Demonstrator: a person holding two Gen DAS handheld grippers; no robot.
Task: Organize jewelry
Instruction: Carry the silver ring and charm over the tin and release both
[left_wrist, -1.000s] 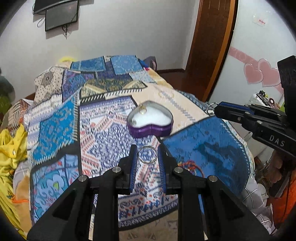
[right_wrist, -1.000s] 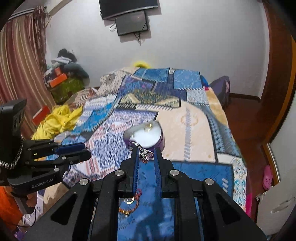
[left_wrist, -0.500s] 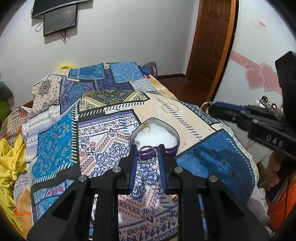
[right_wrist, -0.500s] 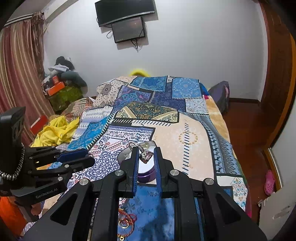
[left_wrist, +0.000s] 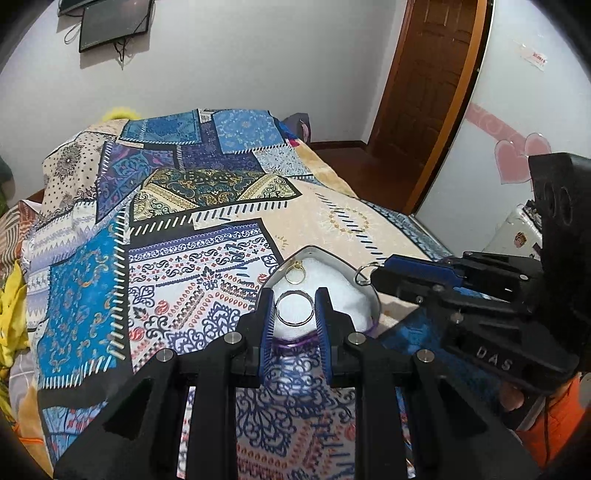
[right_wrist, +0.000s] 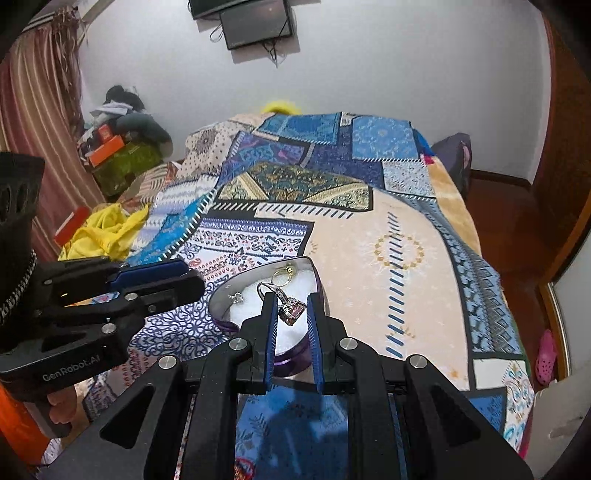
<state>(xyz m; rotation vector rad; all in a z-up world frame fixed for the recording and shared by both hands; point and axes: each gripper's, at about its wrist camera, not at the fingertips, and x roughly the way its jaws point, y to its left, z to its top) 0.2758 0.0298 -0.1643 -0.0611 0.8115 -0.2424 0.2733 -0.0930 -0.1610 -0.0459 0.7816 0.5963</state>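
Basically patchwork bedspread (left_wrist: 207, 206) on bed, wall TV (right_wrist: 256, 22), wood door (left_wrist: 432, 85).

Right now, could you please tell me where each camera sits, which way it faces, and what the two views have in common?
Left wrist: sits on the left tongs, looks forward along them over the patchwork bed toward the door; shows its own fingers pinching a plain ring, with the right tongs at the right.
Right wrist: sits on the right tongs, faces the far wall; its fingers hold a gemstone ring, with the left tongs at the left.
Shared: the heart-shaped box, the bed, the wall screen.
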